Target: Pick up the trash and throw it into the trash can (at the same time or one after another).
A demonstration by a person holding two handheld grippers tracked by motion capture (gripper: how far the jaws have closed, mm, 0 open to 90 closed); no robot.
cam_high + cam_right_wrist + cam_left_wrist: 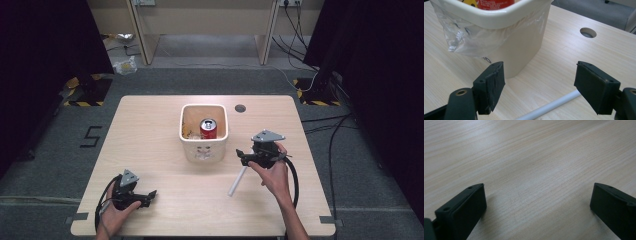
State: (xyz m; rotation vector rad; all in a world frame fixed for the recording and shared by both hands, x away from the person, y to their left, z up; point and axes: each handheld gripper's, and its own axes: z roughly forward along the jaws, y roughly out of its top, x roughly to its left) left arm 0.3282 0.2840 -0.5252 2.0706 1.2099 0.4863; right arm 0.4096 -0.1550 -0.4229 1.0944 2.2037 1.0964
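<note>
White tube [237, 181] was what we were after; it lay flat on the table [165, 200], just right of the cream bin [204, 144] and nearly under our right claw. Going left to right: our left claw [145, 198] rested low on the near left of the table, jaws wide and empty, parked clear of the work. The bin held a red can [208, 128], so we judged the tube was bound there too. Our right claw [539, 83] hung above the tube, jaws spread wide, gripping nothing.
</note>
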